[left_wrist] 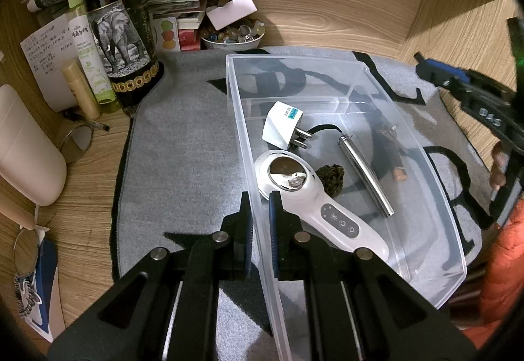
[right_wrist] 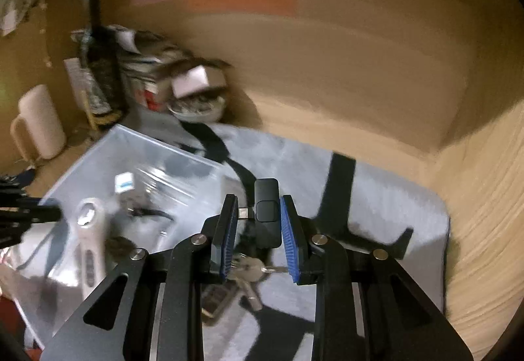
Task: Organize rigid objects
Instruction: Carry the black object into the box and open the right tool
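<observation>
A clear plastic bin (left_wrist: pixel 425 190) sits on a grey mat (left_wrist: pixel 183 164). In it lie a white handheld device (left_wrist: pixel 314 207), a white plug (left_wrist: pixel 281 126), a steel tube (left_wrist: pixel 366 177), a dark lump (left_wrist: pixel 332 177) and a brown figure (left_wrist: pixel 393 158). My left gripper (left_wrist: pixel 260 207) is shut on the bin's near-left wall. My right gripper (right_wrist: pixel 258 210) is shut on a black key fob (right_wrist: pixel 267 213) with keys (right_wrist: pixel 252 271) hanging below, held above the mat right of the bin (right_wrist: pixel 98 151). The right gripper also shows in the left wrist view (left_wrist: pixel 458 82), at the right.
A dark bottle with an elephant label (left_wrist: pixel 121 33), a green spray bottle (left_wrist: pixel 88 43), papers, a bowl of beads (left_wrist: pixel 232 35) and a white jug (left_wrist: pixel 26 148) stand on the wooden desk left and behind. Wooden walls close the back and right. The right wrist view is motion-blurred.
</observation>
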Available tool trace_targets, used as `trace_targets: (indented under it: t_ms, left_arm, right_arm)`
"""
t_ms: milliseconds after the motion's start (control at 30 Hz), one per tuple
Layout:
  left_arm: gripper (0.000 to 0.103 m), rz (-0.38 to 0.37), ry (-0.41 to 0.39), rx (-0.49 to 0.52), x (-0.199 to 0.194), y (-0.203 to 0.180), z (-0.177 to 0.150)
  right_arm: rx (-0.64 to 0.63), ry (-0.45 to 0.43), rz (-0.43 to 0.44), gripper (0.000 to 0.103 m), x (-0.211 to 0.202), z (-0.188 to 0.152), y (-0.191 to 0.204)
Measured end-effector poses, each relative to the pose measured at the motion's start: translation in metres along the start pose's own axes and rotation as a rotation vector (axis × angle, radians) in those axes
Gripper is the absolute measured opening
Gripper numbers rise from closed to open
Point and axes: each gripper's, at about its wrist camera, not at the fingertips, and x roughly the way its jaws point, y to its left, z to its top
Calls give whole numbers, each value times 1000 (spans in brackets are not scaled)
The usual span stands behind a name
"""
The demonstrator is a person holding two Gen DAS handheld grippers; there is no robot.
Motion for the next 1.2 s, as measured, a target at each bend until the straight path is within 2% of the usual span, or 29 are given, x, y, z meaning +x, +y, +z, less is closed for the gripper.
trace_targets:
  t_ms: [200,333,467,733,1133,1200]
  left_arm:
    - [8,0,0,0,0,0,0]
    - [8,0,0,0,0,0,0]
    - [8,0,0,0,0,0,0]
    - [8,-1,0,2,-1,0,1]
    - [8,0,0,3,-1,0,2]
    - [9,0,0,2,-1,1,2]
  right_arm:
    - [-55,-68,40,24,-26,8,27]
    - [-72,-77,94,24,-34,7,44]
    - [-99,-22,170,24,-22,-3,67]
    - [-152,133,240,24,13,-27,100]
    - [-160,200,268,24,16,-36,106]
    - [-164,200,265,29,14,-36,106]
